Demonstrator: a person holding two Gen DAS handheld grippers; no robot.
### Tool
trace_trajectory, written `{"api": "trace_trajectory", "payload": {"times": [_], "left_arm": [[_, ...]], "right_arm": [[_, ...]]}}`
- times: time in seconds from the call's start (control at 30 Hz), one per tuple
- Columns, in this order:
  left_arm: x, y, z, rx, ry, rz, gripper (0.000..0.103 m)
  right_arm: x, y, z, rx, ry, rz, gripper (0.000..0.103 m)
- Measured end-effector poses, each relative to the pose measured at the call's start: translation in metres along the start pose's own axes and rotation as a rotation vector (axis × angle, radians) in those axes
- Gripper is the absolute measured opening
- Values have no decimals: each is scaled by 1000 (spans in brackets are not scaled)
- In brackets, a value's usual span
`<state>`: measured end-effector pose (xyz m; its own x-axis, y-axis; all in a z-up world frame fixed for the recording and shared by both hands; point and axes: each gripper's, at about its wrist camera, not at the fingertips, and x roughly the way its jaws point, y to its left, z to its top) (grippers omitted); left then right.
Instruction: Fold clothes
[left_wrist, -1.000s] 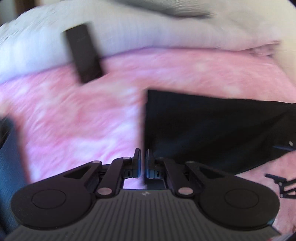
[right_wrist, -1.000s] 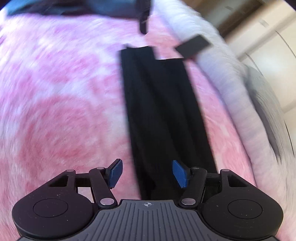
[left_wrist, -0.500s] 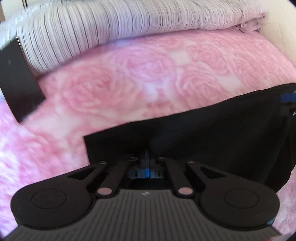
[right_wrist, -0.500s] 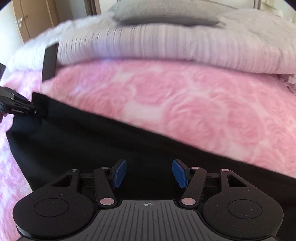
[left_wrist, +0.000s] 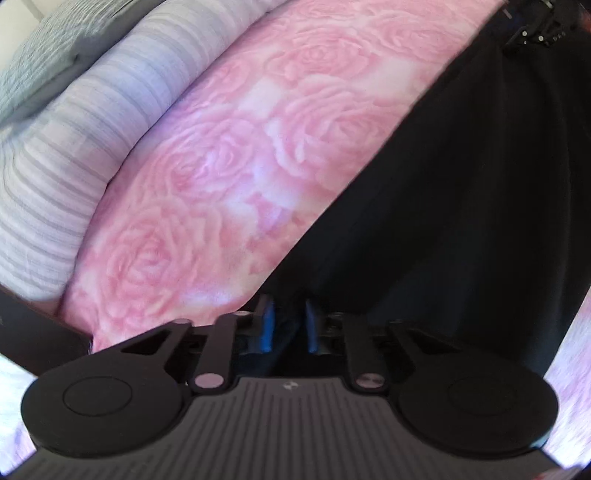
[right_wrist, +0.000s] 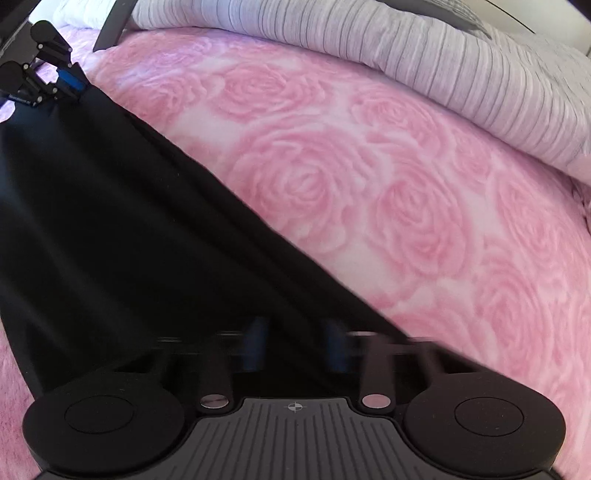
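Black garment (right_wrist: 122, 229) lies as a long strip on the pink rose bedspread (right_wrist: 369, 177), well short of the striped pillow (right_wrist: 424, 55). Its long axis runs claw to claw. Left claw (left_wrist: 288, 326): jaws opening slightly, cloth end between the pads, grip apparently loosening. Right claw (right_wrist: 295, 345): jaws closing on the opposite end, blurred. Each hand holds its own end; the next fold likely brings one end along that axis onto the other.
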<state>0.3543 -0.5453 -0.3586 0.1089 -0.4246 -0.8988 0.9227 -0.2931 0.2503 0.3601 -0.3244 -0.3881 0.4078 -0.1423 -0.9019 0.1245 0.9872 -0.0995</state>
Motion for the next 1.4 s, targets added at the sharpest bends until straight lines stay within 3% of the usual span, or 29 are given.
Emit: {"api": "trace_trajectory", "payload": {"times": [0.1, 0.17, 0.27, 0.37, 0.53, 0.57, 0.6, 0.67, 0.77, 0.8, 0.87, 0.97, 1.13, 1.23, 1.33, 1.4], "left_arm": [[-2, 3, -1, -62, 3, -3, 10], [-6, 6, -1, -102, 1, -10, 9], [-14, 16, 0, -159, -23, -12, 8], [-21, 26, -1, -219, -52, -1, 8], [-11, 24, 5, -149, -5, 3, 10], [-7, 21, 5, -125, 8, 7, 11], [-3, 18, 6, -94, 20, 14, 11], [3, 12, 6, -35, 34, 30, 11], [6, 6, 8, 2, 48, 53, 2], [6, 5, 8, 13, 52, 69, 0], [9, 8, 9, 0, 54, 142, 0], [16, 22, 7, -114, 70, 173, 0], [2, 18, 11, -136, 40, 207, 0], [-16, 2, 21, -127, -4, 167, 1], [-24, -26, 37, -98, -40, 84, 3], [-15, -44, 44, -64, -19, 38, 5]], "right_arm": [[-4, -9, 11, 17, -32, -2, 8], [-3, -13, 11, 63, -20, 38, 9], [-18, -4, 4, 36, -19, 92, 9], [-38, -14, -8, 97, -91, 89, 9], [-39, -44, -5, 193, -124, 53, 10], [-38, -44, -2, 185, -121, 63, 22], [-34, -44, 1, 173, -112, 73, 43], [-24, -43, 1, 151, -77, 87, 54], [-2, -36, -3, 87, 19, 76, 53], [3, -34, -5, 68, 40, 74, 49], [3, -34, -3, 52, 22, 59, 34], [7, -41, 5, 40, -39, -43, 34], [-13, -50, -4, 112, -136, -127, 34], [-47, -52, -30, 161, -187, -198, 43], [-60, -59, -68, 235, -118, -230, 43], [-58, -69, -95, 287, -46, -235, 43]]}}
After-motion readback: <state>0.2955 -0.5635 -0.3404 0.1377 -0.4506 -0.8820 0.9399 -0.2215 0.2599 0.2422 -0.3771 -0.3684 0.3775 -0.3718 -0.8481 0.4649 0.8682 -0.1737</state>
